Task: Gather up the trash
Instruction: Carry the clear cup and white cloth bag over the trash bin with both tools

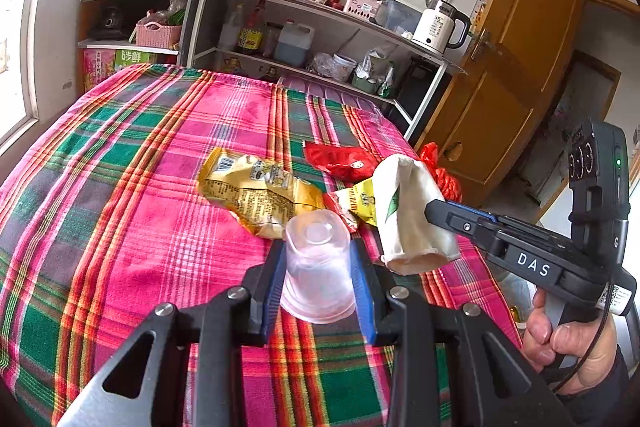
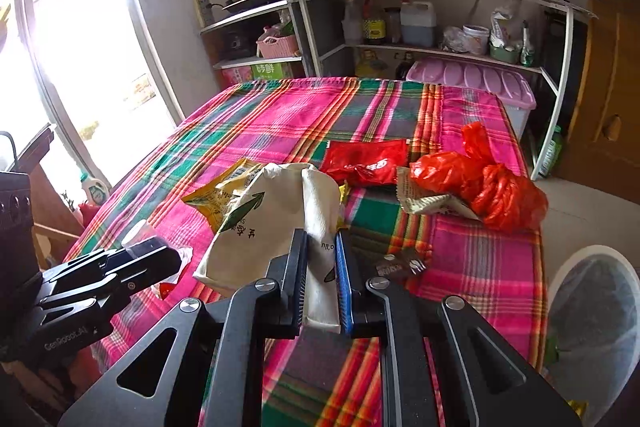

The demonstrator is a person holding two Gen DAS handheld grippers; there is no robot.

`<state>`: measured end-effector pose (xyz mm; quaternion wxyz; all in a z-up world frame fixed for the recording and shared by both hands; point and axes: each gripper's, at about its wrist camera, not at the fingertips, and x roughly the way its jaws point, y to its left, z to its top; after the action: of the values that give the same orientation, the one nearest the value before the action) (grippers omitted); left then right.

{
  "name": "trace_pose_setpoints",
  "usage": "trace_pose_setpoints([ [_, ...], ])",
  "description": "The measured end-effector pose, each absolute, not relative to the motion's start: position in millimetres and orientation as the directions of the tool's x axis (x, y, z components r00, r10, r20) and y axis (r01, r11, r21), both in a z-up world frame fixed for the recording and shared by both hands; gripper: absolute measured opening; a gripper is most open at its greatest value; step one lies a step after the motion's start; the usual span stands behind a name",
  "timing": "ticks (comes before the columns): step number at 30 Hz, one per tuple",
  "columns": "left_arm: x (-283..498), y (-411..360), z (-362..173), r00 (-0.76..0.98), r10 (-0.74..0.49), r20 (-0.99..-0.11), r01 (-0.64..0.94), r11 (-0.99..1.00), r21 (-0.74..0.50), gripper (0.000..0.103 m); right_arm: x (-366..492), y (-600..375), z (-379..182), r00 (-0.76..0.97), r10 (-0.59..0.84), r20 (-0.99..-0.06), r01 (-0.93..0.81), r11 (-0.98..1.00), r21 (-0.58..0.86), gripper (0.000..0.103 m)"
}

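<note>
On plaid table (image 1: 120,187): left gripper (image 1: 318,267) clamps one clear plastic cup (image 1: 316,263), upside down. Right gripper (image 2: 322,279) pinches one crushed paper cup (image 2: 276,223), at 3 o'clock of it. Beyond: one yellow wrapper (image 1: 256,195), one red wrapper (image 2: 364,161), one red bag (image 2: 480,183). One bin (image 2: 592,331) at 4 o'clock.

The left wrist view looks forward and slightly down along its own left gripper (image 1: 318,263), close above the plaid tablecloth (image 1: 120,155), facing the kitchen shelf (image 1: 280,27) at the top of the frame, with the right gripper (image 1: 436,211) entering from the right edge. The right wrist view sits just as near the cloth and faces the same shelf (image 2: 400,19), with the left gripper (image 2: 160,259) at its lower left edge. Both share the yellow snack bag (image 1: 256,195), red wrapper (image 1: 340,159), white paper cup (image 1: 412,215) and kettle (image 1: 440,23).
</note>
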<state>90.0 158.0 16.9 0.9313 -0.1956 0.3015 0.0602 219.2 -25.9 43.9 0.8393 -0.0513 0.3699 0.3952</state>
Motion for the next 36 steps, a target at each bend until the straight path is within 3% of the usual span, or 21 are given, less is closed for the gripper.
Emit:
trace_pose_setpoints([
  [19, 134, 51, 45, 0.808, -0.127, -0.575, -0.03, 0.967, -0.255, 0.034, 214, -168, 55, 0.559, 0.559, -0.613, -0.526, 0.81, 0.26, 0.015],
  [36, 194, -40, 37, 0.757, -0.269, -0.595, 0.154, 0.959, -0.238, 0.034, 233, -266, 39, 0.647, 0.425, -0.632, -0.326, 0.905, 0.275, 0.015],
])
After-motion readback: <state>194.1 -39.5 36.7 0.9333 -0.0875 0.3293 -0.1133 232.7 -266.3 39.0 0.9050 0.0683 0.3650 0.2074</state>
